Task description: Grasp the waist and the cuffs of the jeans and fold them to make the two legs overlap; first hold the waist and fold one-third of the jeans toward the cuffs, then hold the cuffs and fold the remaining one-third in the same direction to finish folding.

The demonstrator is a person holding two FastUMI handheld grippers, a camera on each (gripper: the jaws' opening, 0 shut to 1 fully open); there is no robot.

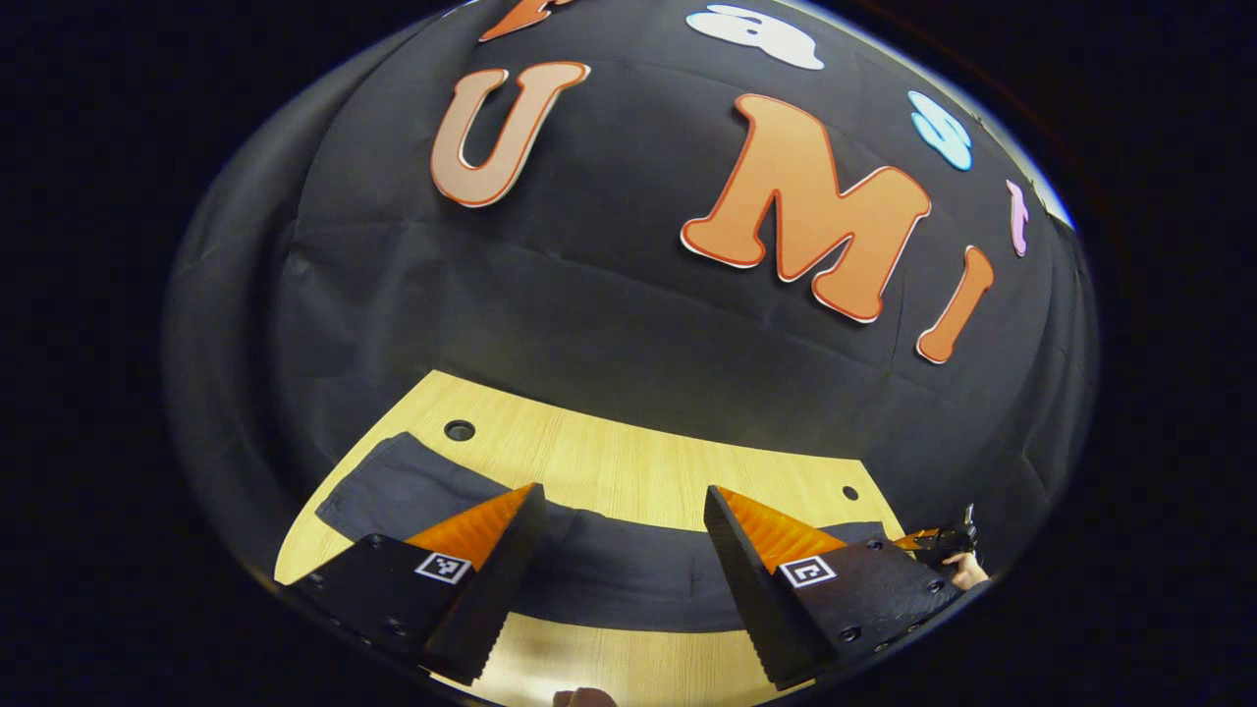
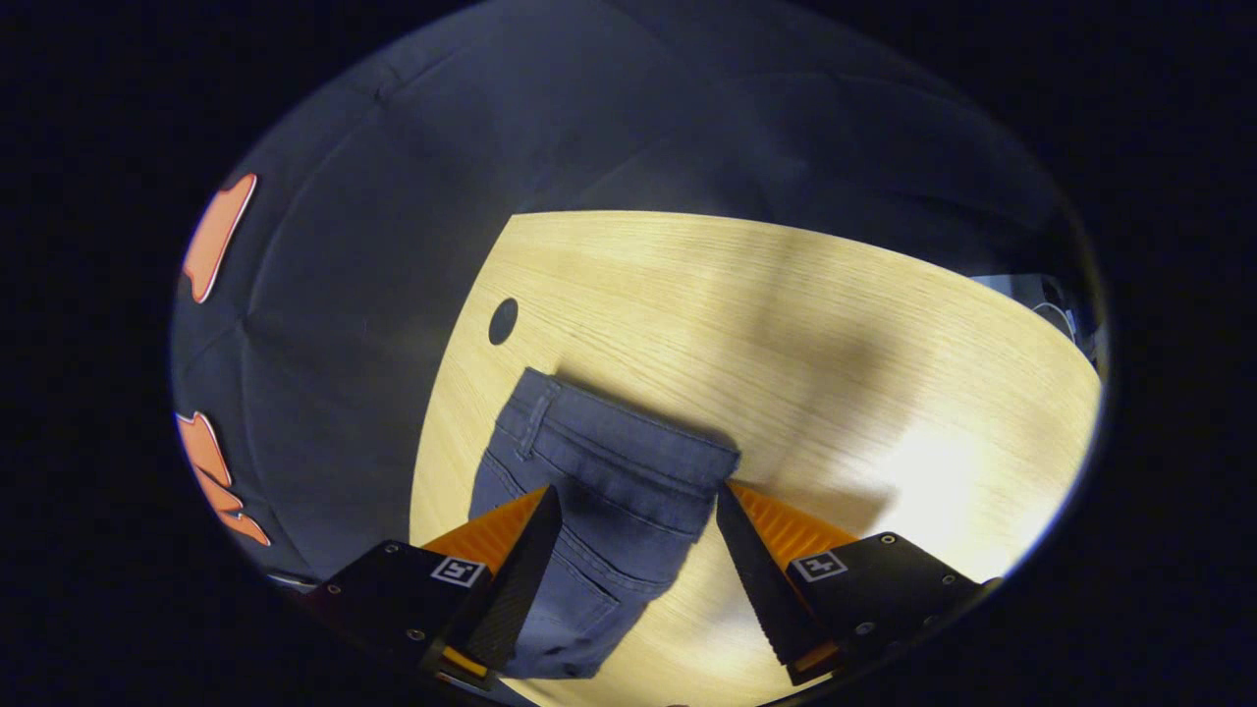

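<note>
Jeans (image 2: 599, 511) lay flat on the wooden table (image 2: 835, 324), and in the right gripper view you had the waistband toward twelve o'clock, its far edge ending just short of a round hole (image 2: 503, 321) in the board at eleven. In the left gripper view the same denim (image 1: 609, 574) ran as a long dark band from nine to three o'clock across the near half of the table (image 1: 628, 462). Judging from that long, narrow strip, the legs looked already laid one over the other, while neither third had been folded; both lengthwise folds were left for you. Your right gripper (image 2: 638, 550) hung over the seat of the jeans with its jaws spread wide, clamped on nothing. Your left gripper (image 1: 624, 550) was likewise wide open above the leg section, gripping nothing. Bare wood lay open from one to three o'clock beyond the waist, giving room; the booth's cloth wall (image 1: 609, 295) closed in at twelve.
</note>
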